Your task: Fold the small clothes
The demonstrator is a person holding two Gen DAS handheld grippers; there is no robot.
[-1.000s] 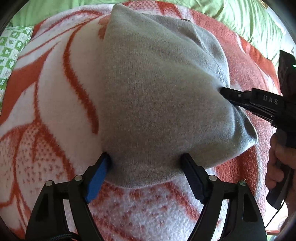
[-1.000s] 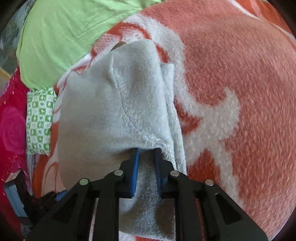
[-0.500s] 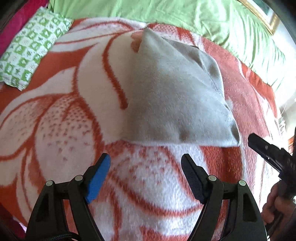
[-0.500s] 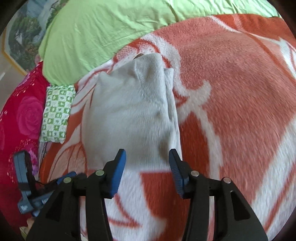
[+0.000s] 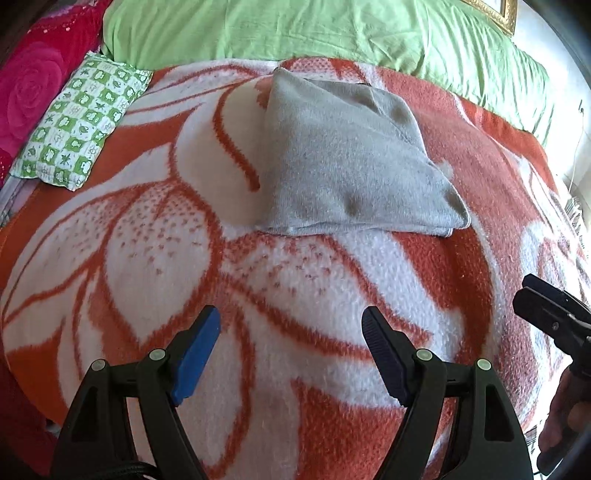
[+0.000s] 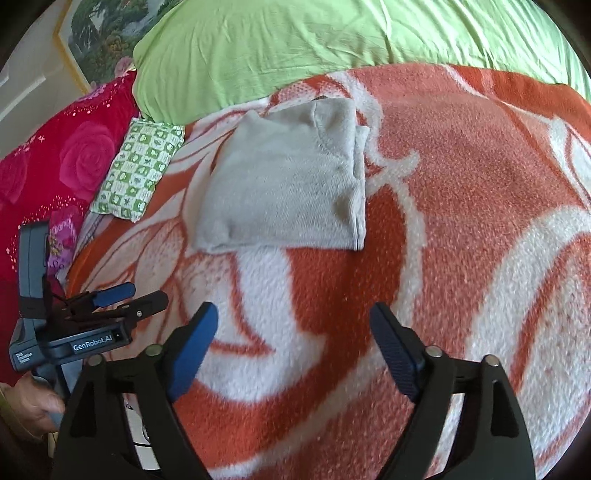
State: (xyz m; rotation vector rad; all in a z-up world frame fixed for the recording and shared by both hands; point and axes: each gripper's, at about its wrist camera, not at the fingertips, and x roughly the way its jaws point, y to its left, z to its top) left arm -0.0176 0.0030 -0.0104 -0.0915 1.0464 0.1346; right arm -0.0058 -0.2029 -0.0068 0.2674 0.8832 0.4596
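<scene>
Now your grey garment (image 5: 343, 166) lies folded into a compact, roughly square bundle on the orange-and-white blanket (image 5: 295, 295), toward its far side, with its near folded edge facing you. Nothing touches it. Your left tongs (image 5: 290, 354) hang over bare blanket well short of the garment, spread wide with nothing between them. Your right tongs (image 6: 293, 354) are likewise over the blanket, clear of the cloth; their jaws are opening, and only blanket shows between them. From the right wrist view you can see your left tongs (image 6: 144, 297) off to the left, held in your hand (image 6: 33, 406). Beyond the garment runs a green sheet (image 5: 332, 33). To the left of the blanket sits a small green-checked pillow (image 5: 81, 122), and past that a red rose-patterned cover (image 6: 55, 166).
</scene>
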